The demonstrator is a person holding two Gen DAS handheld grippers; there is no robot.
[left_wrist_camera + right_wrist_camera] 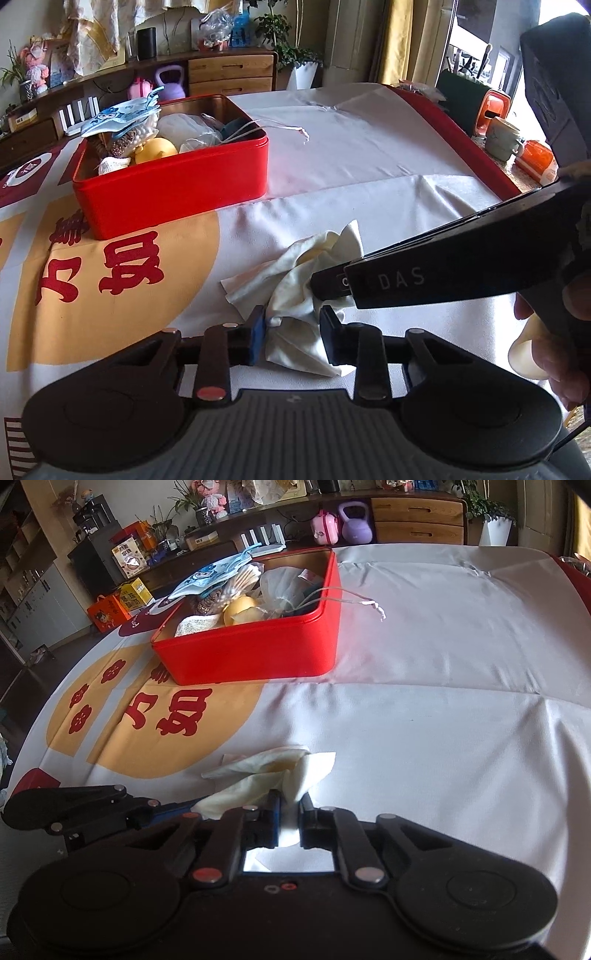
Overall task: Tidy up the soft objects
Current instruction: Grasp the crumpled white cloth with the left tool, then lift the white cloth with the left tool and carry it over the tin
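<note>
A crumpled white cloth point(295, 288) lies on the table in front of me. My left gripper point(293, 325) is open, its jaws on either side of the cloth's near end. My right gripper point(290, 808) is shut on the same cloth point(273, 775); it reaches in from the right in the left wrist view point(332, 284). A red tin box point(173, 184) stands further back, holding several soft items: a face mask, white pouches, a yellow round thing. It also shows in the right wrist view point(251, 653).
The table wears a white cloth point(369, 155) with an orange circle and red characters point(129, 266). A drawstring point(291, 129) hangs over the box's right edge. Mugs and orange containers point(506, 136) stand past the table's right edge.
</note>
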